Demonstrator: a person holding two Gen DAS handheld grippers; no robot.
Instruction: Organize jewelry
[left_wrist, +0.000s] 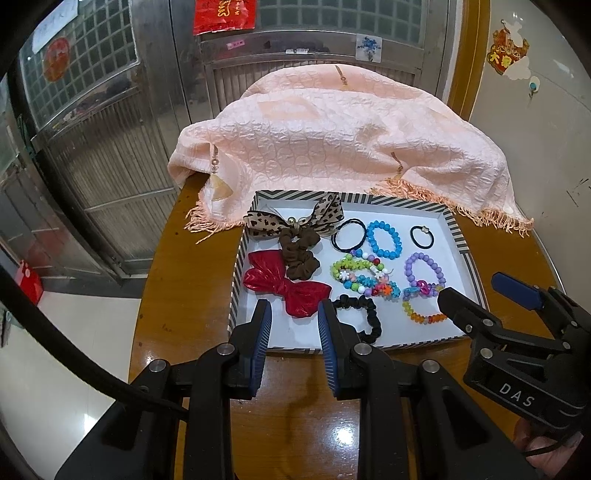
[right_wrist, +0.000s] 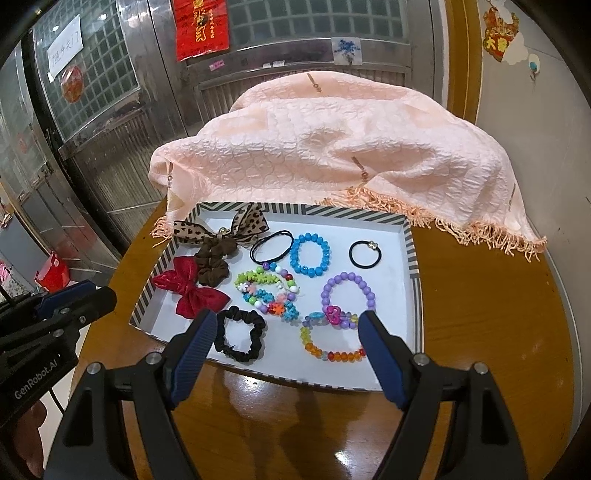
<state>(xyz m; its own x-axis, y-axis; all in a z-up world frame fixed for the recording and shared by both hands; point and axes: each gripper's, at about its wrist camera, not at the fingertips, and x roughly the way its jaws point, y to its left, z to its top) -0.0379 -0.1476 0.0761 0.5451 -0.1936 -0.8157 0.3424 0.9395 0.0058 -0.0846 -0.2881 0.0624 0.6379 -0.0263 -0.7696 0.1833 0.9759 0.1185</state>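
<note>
left wrist: left tool (left_wrist: 293, 314) hangs over the near edge of the striped tray (left_wrist: 458, 236), fingers parted by a narrow gap, nothing between them. red bow (left_wrist: 284, 286) just past the tips at 12. right tool (left_wrist: 491, 295) at 3 o'clock.

right wrist: right tool (right_wrist: 286, 332) spread wide, empty, over the tray's near rim. black scrunchie (right_wrist: 240, 334) and multicolour bead bracelet (right_wrist: 328, 350) lie between the fingers. blue bracelet (right_wrist: 309, 254) at 12, pink fringed cloth (right_wrist: 332, 147) beyond on the wooden surface (right_wrist: 480, 314).
</note>
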